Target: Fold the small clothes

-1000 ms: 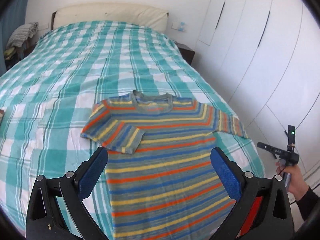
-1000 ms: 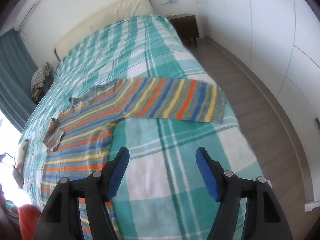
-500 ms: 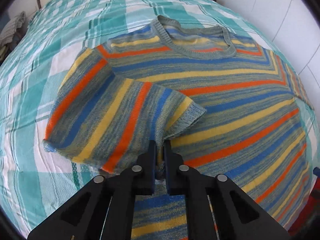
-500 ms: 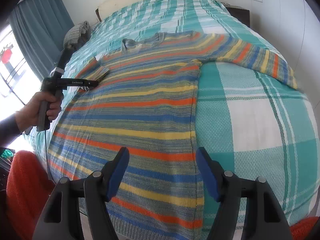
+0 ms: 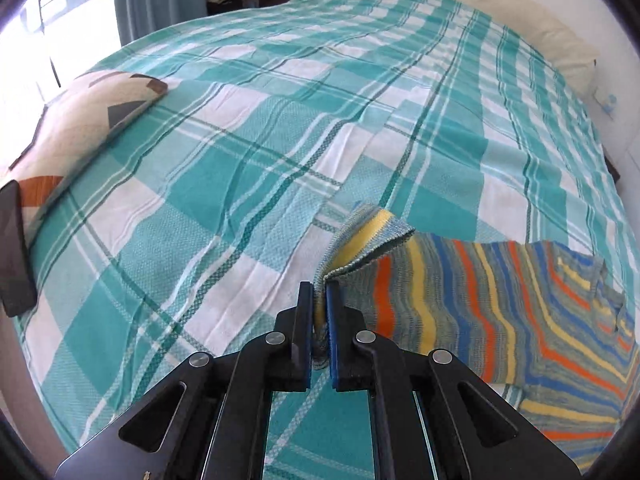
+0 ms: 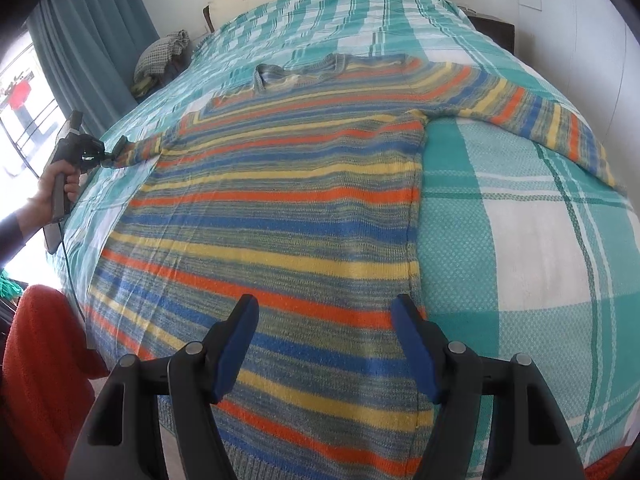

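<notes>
Both wrist views look low across the bed (image 5: 240,160) — sharing the sweater (image 6: 280,220).

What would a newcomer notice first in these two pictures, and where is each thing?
The striped sweater draws the eye first: it lies spread flat over the teal checked bedspread, filling the middle of the right wrist view. Next is the left gripper, shut on the cuff of one sleeve at the sweater's outer side. The right gripper hangs open over the hem.
</notes>
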A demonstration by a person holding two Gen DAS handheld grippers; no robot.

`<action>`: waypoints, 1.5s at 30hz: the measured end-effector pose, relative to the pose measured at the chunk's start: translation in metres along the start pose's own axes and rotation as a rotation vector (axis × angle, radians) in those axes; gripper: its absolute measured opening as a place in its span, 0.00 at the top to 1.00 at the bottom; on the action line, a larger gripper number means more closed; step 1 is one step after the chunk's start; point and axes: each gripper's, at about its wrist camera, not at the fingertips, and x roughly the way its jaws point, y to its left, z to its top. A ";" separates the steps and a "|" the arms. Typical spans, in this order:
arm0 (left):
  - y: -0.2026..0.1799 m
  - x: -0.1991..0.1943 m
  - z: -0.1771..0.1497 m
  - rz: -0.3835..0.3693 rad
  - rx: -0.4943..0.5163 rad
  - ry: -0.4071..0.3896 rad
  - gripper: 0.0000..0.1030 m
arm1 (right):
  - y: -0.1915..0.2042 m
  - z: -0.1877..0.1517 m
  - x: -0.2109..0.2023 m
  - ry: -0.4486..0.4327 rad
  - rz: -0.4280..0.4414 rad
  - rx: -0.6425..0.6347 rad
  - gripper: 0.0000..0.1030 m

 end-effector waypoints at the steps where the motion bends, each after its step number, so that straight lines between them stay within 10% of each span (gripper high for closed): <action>1: 0.002 0.004 -0.004 0.009 -0.001 0.009 0.96 | 0.001 -0.001 0.002 0.005 0.000 -0.004 0.33; 23: 0.055 0.022 -0.021 -0.034 -0.139 0.063 0.92 | 0.005 -0.007 0.017 0.046 -0.030 -0.028 0.32; 28: 0.077 -0.008 -0.043 0.026 -0.207 0.006 0.49 | 0.005 -0.006 0.017 0.045 -0.027 -0.021 0.32; 33: 0.032 -0.044 -0.083 -0.143 0.027 -0.046 0.23 | 0.007 -0.007 0.018 0.043 -0.031 -0.025 0.29; 38: -0.040 -0.047 -0.114 -0.239 0.319 -0.053 0.12 | 0.015 -0.010 0.022 0.041 -0.061 -0.058 0.22; 45: -0.054 -0.002 -0.114 -0.176 0.367 -0.056 0.00 | 0.017 -0.013 0.023 0.038 -0.074 -0.067 0.21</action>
